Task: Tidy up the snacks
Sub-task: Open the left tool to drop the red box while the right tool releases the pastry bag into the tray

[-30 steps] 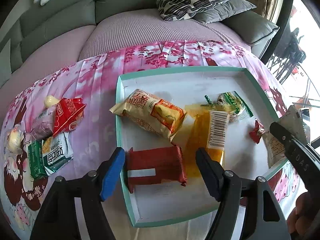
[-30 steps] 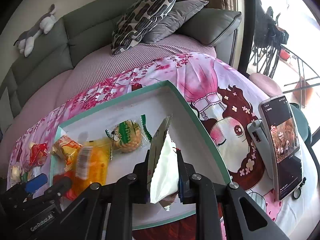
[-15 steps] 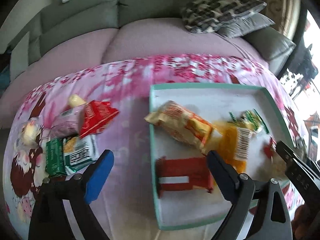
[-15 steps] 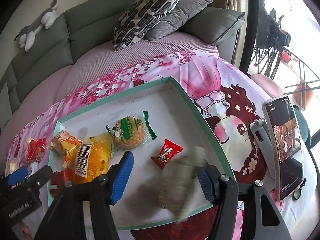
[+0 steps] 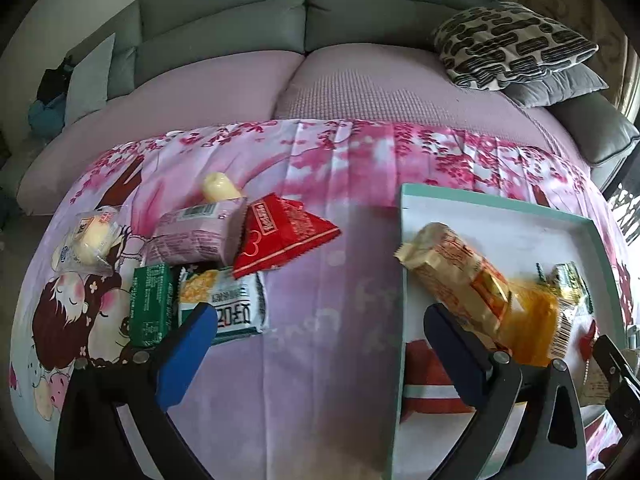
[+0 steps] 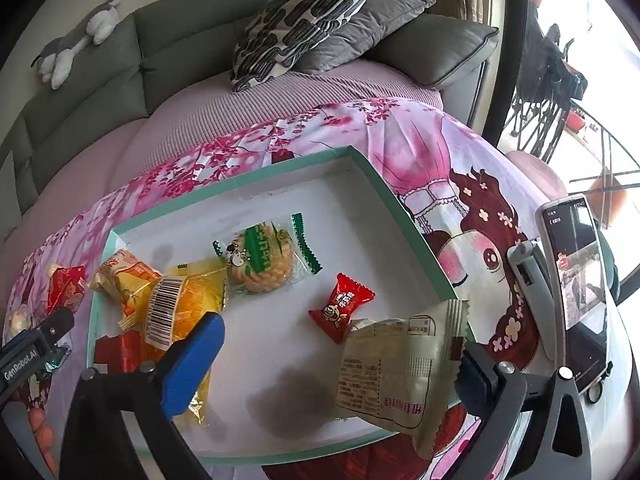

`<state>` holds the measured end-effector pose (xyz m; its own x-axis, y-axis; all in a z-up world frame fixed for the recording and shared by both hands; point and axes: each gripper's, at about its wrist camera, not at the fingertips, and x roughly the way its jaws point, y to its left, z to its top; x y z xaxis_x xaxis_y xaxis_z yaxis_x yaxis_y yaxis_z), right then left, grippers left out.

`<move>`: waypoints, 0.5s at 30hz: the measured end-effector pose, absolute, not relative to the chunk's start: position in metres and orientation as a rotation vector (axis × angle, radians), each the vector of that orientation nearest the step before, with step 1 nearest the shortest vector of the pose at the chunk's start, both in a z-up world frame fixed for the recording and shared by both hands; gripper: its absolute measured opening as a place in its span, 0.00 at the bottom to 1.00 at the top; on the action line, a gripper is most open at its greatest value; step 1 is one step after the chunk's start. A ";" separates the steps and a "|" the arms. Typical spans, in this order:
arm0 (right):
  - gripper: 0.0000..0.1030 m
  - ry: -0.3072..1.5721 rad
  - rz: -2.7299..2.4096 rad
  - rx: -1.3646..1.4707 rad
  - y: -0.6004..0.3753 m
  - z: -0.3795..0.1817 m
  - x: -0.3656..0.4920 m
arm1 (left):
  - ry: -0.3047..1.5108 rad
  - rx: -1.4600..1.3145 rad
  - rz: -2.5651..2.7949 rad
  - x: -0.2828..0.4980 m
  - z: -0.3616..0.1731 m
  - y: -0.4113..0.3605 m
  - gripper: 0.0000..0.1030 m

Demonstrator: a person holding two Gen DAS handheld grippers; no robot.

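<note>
A wide strip of bare tablecloth (image 5: 320, 320) lies open between the loose snack pile (image 5: 200, 256) and the tray (image 5: 401, 280), whose raised rim bars a level approach. Inside, white floor (image 6: 320, 208) is free toward the far corner; 1 pale packet (image 6: 396, 372) overlaps the near right rim.

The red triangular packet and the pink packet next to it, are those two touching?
Touching. In the left wrist view the red triangular packet lies with its left corner over the edge of the pink packet, with no cloth showing between them.

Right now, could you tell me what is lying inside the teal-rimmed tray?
Inside the tray: a round cookie pack, red candy, orange packet, yellow packet and red packet, partly covered. The beige packet overhangs its rim.
</note>
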<state>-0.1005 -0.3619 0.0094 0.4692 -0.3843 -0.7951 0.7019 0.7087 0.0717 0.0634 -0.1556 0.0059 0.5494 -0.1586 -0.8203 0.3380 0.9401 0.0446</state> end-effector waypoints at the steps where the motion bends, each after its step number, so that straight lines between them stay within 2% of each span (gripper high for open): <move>1: 1.00 0.845 -0.691 0.416 -0.361 0.009 -0.100 | 0.946 0.206 -0.292 0.065 0.006 -0.154 1.00; 15: 1.00 0.812 -0.684 0.444 -0.359 0.012 -0.100 | 0.925 0.170 -0.336 0.068 0.015 -0.143 1.00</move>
